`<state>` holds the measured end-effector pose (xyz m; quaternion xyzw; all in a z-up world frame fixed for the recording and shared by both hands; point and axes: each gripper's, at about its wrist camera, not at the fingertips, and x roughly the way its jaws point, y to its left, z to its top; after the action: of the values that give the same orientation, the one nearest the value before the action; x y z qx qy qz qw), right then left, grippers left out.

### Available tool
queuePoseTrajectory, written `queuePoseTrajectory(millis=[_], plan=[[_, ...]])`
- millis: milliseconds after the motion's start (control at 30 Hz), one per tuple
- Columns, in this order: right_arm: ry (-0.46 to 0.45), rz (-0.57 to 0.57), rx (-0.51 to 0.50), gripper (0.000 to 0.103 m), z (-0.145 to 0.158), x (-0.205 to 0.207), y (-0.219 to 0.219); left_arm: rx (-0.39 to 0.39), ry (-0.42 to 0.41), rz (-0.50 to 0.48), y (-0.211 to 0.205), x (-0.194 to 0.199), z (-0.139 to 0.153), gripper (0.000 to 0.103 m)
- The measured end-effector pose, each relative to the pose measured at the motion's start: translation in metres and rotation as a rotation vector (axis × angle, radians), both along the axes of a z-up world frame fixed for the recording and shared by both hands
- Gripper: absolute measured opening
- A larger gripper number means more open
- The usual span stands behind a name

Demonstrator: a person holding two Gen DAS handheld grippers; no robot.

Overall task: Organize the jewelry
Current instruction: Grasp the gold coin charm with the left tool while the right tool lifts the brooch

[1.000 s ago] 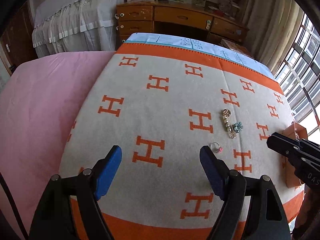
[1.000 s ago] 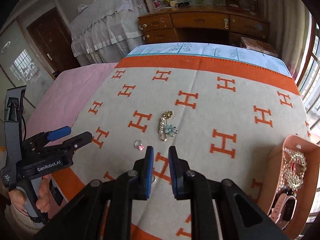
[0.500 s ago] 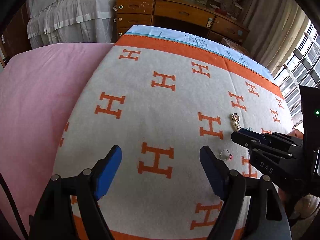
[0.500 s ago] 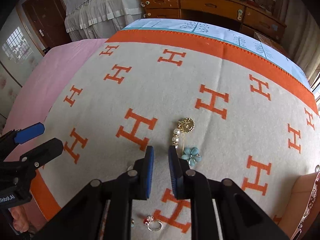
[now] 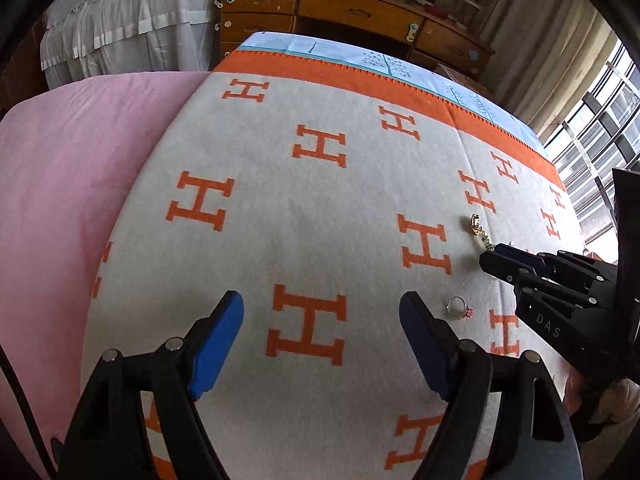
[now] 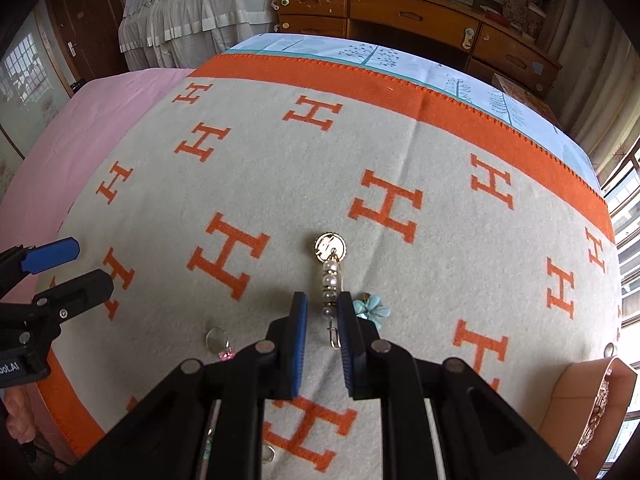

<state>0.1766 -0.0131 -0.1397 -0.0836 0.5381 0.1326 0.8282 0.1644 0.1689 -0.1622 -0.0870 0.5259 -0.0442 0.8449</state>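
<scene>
Right wrist view: one brooch (image 6: pixel 330 276) lies mid-blanket (image 6: pixel 400 152), long axis running from the near edge toward the far orange border, gold disc farthest; right gripper (image 6: pixel 322 312) narrowly parted astride its near end; one ring (image 6: pixel 218 340) beside; left gripper (image 5: pixel 322 320) wide, empty.

The wide stretch of the H-patterned blanket (image 6: pixel 400 152) ahead lies free for a gripper to pass, while near the right gripper (image 6: pixel 322 320) the pearl brooch (image 6: pixel 331 276), ring (image 6: pixel 218 340) and peach jewelry tray (image 6: pixel 580 384) take up room.
</scene>
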Motion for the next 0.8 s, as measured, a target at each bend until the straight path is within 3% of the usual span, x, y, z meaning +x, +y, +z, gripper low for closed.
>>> queuePoseTrajectory(millis=[167, 300, 567, 633, 800], plan=[[-0.012, 0.041, -0.055, 0.015, -0.003, 0.002, 0.007, 0.003, -0.001, -0.003, -0.001, 0.0, 0.001, 0.079], [-0.007, 0.02, -0.018, 0.008, -0.002, 0.004, -0.004, 0.018, -0.003, -0.02, -0.008, 0.001, 0.004, 0.079], [0.042, -0.107, 0.287, 0.007, 0.01, 0.0, -0.05, 0.119, -0.04, -0.119, -0.053, 0.011, 0.018, 0.079], [0.026, -0.14, 0.379, 0.007, 0.021, -0.007, -0.064, 0.148, -0.054, -0.161, -0.07, 0.016, 0.02, 0.079], [-0.058, -0.176, 0.491, 0.007, 0.049, -0.03, -0.095, 0.176, -0.088, -0.252, -0.112, 0.03, 0.017, 0.079]])
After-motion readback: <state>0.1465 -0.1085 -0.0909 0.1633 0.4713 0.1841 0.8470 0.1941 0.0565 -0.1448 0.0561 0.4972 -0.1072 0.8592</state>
